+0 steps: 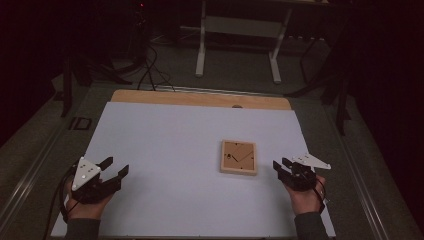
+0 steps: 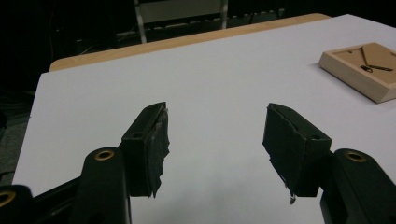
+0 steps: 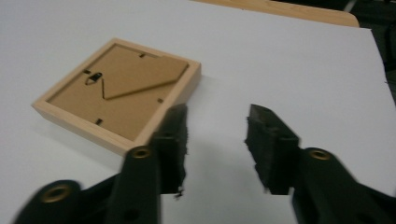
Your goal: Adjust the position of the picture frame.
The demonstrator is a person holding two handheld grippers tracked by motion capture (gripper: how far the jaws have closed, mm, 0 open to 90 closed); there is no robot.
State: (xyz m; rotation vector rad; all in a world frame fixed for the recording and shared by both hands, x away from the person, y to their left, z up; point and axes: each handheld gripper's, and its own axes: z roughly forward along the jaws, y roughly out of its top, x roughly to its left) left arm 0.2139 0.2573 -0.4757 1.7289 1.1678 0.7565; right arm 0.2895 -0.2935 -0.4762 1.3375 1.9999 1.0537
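A small square picture frame (image 1: 239, 157) of pale wood is lying face down, right of centre in the high view, showing its brown fibreboard back with a triangular stand flap and a little dark metal hanger. It is resting flat on the smooth, matte white sheet (image 1: 165, 150) that is covering the bench (image 1: 200, 98), whose bare wooden edge is showing along the top.

At the lower right, the right claw (image 1: 281, 166) is sitting just beside the frame's right edge, its black jaws standing apart with nothing between them; in the right gripper view the picture is blurred, so the left pad may be just short of the frame's corner.

At the lower left, the left claw (image 1: 115, 168) is holding its jaws wide apart and empty over bare sheet, its pads (image 2: 158, 140) looking rough and frayed.
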